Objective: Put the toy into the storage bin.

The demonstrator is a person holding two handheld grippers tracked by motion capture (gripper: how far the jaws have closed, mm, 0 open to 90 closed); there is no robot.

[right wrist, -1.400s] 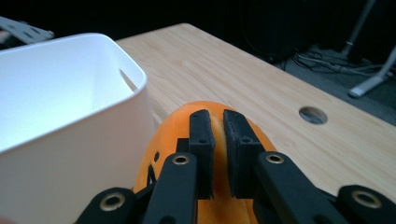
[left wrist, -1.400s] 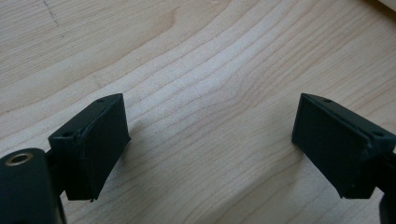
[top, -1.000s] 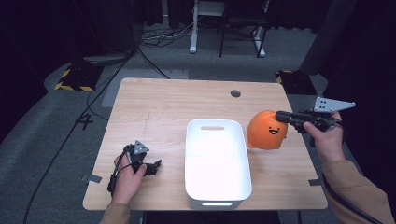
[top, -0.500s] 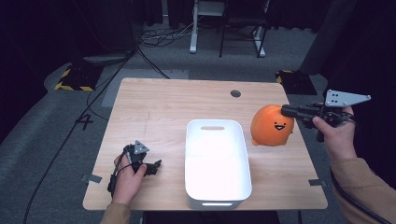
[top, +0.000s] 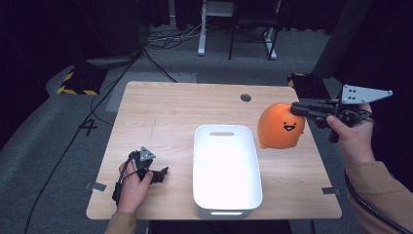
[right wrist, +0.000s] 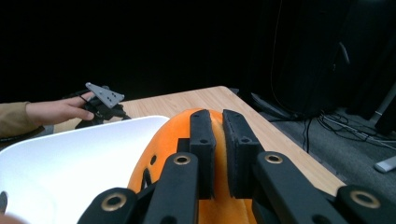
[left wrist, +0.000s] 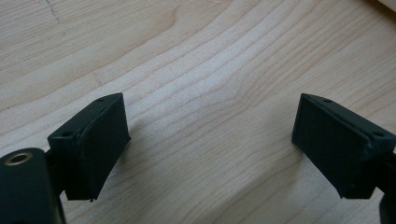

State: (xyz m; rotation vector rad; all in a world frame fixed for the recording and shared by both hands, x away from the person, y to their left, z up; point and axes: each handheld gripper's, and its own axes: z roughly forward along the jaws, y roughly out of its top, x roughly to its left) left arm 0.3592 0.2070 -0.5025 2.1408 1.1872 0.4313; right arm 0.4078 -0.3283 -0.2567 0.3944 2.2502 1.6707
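An orange plush toy (top: 280, 126) with a small smiling face hangs above the table's right side, just right of the white tub (top: 227, 192). My right gripper (top: 295, 108) is shut on a pinch of its top; the right gripper view has the two jaws squeezing orange fabric (right wrist: 175, 140) between them. My left gripper (top: 160, 173) rests low on the wooden table (top: 170, 109) at the front left, left of the tub. Its jaws (left wrist: 210, 140) stand wide open over bare wood with nothing between them.
The white tub's inside looks bare in the high view. A dark round grommet (top: 246, 97) sits near the table's far edge. Cables (top: 165, 41), chair legs (top: 253, 44) and a yellow-black striped base (top: 75, 83) lie on the floor beyond the table.
My right gripper has risen with the orange plush toy, lifting it off the table. The left hand has kept still.
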